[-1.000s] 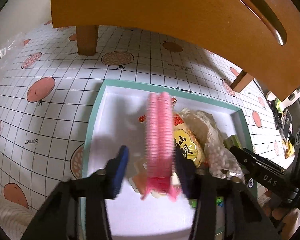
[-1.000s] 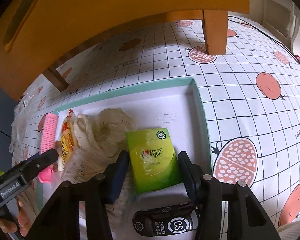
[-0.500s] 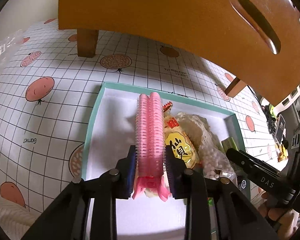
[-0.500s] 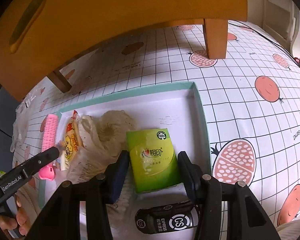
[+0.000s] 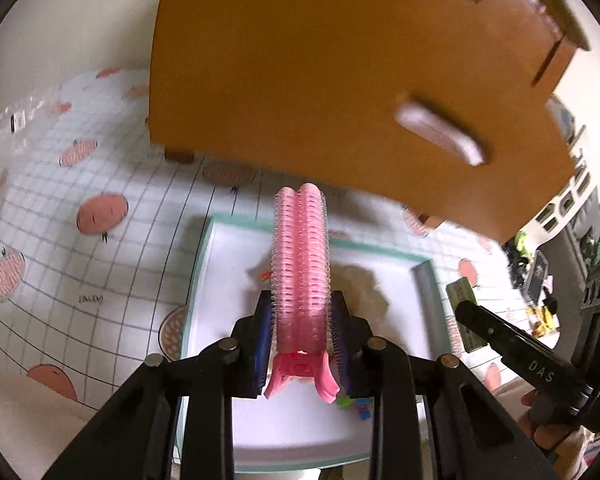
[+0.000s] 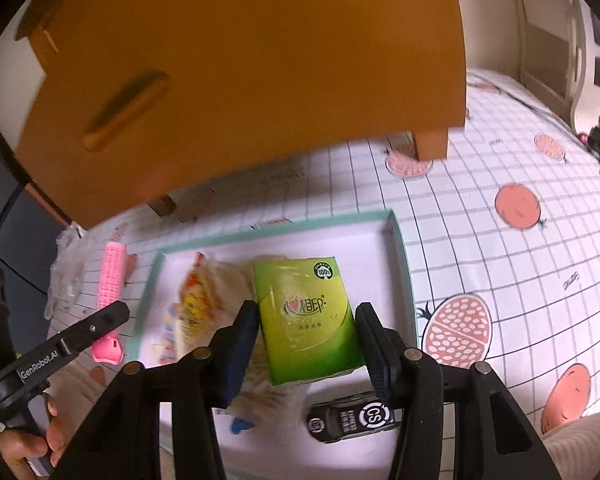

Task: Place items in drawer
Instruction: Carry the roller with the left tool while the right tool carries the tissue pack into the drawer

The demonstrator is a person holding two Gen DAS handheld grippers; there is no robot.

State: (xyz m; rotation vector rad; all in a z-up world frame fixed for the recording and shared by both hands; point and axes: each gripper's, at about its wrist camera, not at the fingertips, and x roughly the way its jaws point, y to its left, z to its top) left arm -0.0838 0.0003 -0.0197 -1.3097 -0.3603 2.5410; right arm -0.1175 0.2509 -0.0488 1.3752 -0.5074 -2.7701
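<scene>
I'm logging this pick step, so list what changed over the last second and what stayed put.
The left gripper closed on the pink hair roller clip and lifted it out of the teal tray, toward the wooden drawer unit. The right gripper, jaws shut on the green tissue pack, also raised it. The snack bag and black item stayed in the tray.

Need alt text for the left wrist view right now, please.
The left hand-held gripper is shut on a pink hair-roller clip above a teal-rimmed tray. An orange wooden cabinet looms behind.
</scene>
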